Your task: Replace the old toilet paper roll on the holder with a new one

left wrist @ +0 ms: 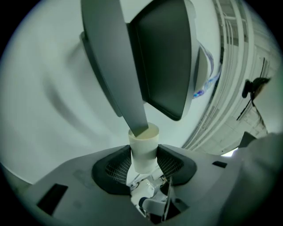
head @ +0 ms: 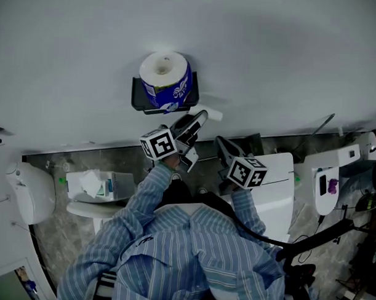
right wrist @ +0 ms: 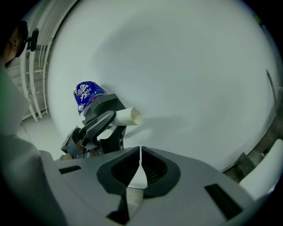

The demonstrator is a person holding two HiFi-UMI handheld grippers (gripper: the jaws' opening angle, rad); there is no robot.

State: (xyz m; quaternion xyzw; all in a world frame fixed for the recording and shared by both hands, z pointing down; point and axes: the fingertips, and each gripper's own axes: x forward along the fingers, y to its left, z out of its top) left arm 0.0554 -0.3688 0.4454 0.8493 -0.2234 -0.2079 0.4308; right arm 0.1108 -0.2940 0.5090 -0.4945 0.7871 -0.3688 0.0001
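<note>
A black wall holder (head: 140,100) carries a full toilet paper roll in a blue wrapper (head: 167,77) on its top shelf. My left gripper (head: 198,121) sits just below and to the right of the holder, shut on an empty white cardboard tube (head: 212,114). In the left gripper view the tube (left wrist: 143,148) stands between the pads, and a grey bar of the holder (left wrist: 117,66) reaches down to its open end. My right gripper (head: 220,143) is lower and to the right, shut on nothing (right wrist: 140,152). The right gripper view shows the tube (right wrist: 128,115) and the wrapped roll (right wrist: 86,95).
A white toilet cistern (head: 279,192) stands below the right gripper. To the left is a tissue box (head: 91,183) on a white basin, with a white dispenser (head: 29,193) beyond it. Cables and equipment (head: 328,182) crowd the right side.
</note>
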